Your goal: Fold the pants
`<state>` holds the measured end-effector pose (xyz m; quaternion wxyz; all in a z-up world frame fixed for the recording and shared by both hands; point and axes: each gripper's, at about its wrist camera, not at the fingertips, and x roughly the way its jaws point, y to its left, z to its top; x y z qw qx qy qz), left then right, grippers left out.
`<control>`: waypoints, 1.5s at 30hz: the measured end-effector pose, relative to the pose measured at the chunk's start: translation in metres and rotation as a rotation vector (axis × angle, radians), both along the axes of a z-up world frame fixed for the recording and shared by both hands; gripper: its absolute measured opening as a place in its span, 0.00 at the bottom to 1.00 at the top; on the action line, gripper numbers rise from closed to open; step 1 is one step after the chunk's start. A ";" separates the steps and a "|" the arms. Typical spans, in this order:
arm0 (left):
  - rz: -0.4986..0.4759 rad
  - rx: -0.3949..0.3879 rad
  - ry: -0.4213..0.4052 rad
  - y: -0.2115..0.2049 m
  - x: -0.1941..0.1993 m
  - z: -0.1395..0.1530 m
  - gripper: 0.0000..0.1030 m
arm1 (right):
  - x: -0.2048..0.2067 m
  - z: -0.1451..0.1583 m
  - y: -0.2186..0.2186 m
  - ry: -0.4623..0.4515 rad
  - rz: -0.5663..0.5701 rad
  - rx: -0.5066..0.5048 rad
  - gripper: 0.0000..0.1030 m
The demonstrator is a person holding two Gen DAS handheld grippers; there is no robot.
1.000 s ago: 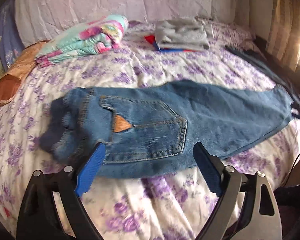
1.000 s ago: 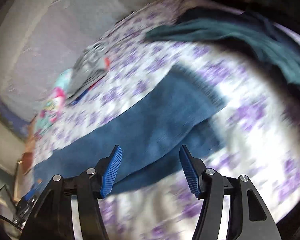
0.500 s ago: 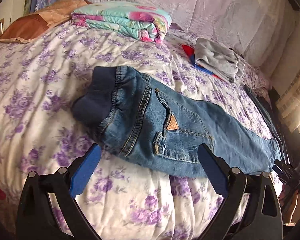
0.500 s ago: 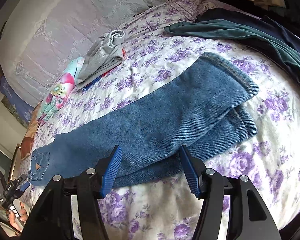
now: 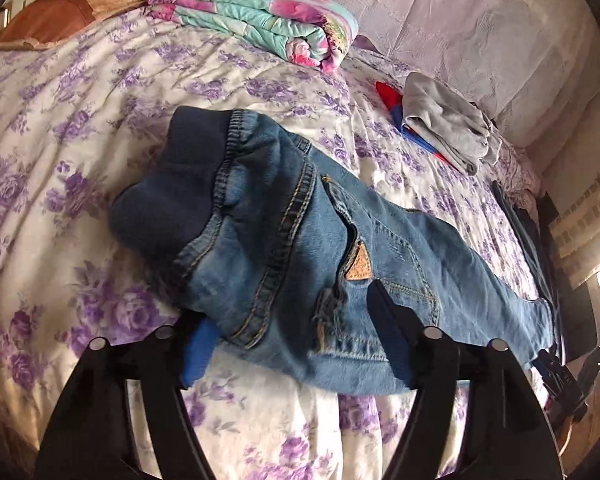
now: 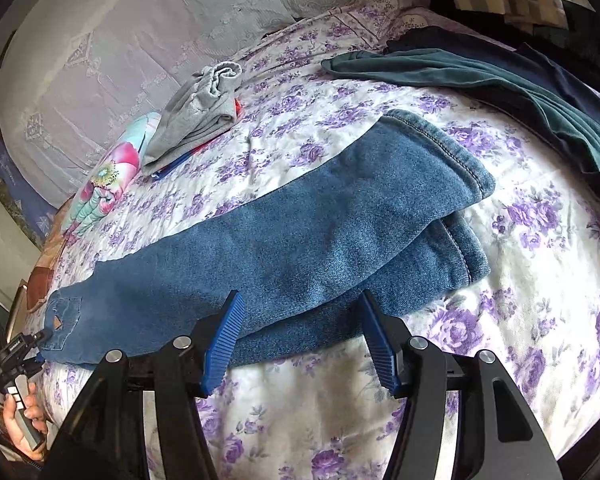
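Observation:
Blue jeans (image 5: 300, 248) lie folded lengthwise on a floral bedspread (image 5: 80, 128), one leg on the other. In the left wrist view the dark waistband faces me. My left gripper (image 5: 296, 344) is open; its jaws straddle the near seat edge, the right jaw over the denim, the left beside or under it. In the right wrist view the leg ends (image 6: 440, 208) lie right of centre. My right gripper (image 6: 304, 340) is open, jaws at the near edge of the legs (image 6: 300, 248). Neither grips the cloth.
A folded floral quilt (image 5: 260, 20) and a folded grey garment (image 5: 444, 136) lie at the back near the pillows. Dark green and navy clothes (image 6: 520, 92) lie beyond the leg ends. The other gripper and a hand show at the left edge of the right wrist view (image 6: 16, 360).
The left gripper swung toward the waistband and moved in until its jaws reach the seat edge. The right gripper settled over the leg ends and moved slightly closer.

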<state>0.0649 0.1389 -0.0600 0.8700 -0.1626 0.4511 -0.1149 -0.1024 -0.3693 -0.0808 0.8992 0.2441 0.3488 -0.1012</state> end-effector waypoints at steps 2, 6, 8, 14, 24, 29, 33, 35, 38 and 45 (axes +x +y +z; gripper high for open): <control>0.026 0.055 -0.052 -0.004 0.000 0.008 0.40 | 0.001 0.000 0.000 0.002 0.001 -0.009 0.58; 0.065 0.016 -0.149 0.019 0.002 0.034 0.16 | -0.001 0.003 -0.004 -0.004 0.002 -0.023 0.54; 0.057 0.035 -0.148 0.023 0.010 0.037 0.16 | -0.005 0.003 -0.010 -0.012 -0.002 0.005 0.54; 0.060 0.091 -0.087 0.026 0.018 0.006 0.23 | -0.018 0.003 -0.028 -0.027 -0.061 0.005 0.54; 0.062 0.043 -0.077 0.035 0.018 0.010 0.24 | -0.004 0.017 -0.044 -0.147 -0.073 0.051 0.06; 0.043 0.084 -0.064 0.033 0.016 0.002 0.28 | -0.008 -0.011 -0.042 0.004 -0.082 0.048 0.06; 0.009 0.146 -0.071 0.026 0.009 0.001 0.29 | -0.014 -0.013 -0.050 0.000 -0.041 0.056 0.20; -0.013 0.172 -0.067 0.028 -0.005 0.011 0.30 | -0.027 0.007 -0.048 -0.003 -0.096 -0.019 0.36; -0.072 0.229 -0.100 0.027 -0.041 0.039 0.41 | -0.044 0.043 -0.031 -0.075 -0.094 -0.178 0.36; -0.283 0.299 -0.357 -0.064 -0.064 0.082 0.72 | 0.021 0.058 -0.005 -0.058 0.004 -0.246 0.43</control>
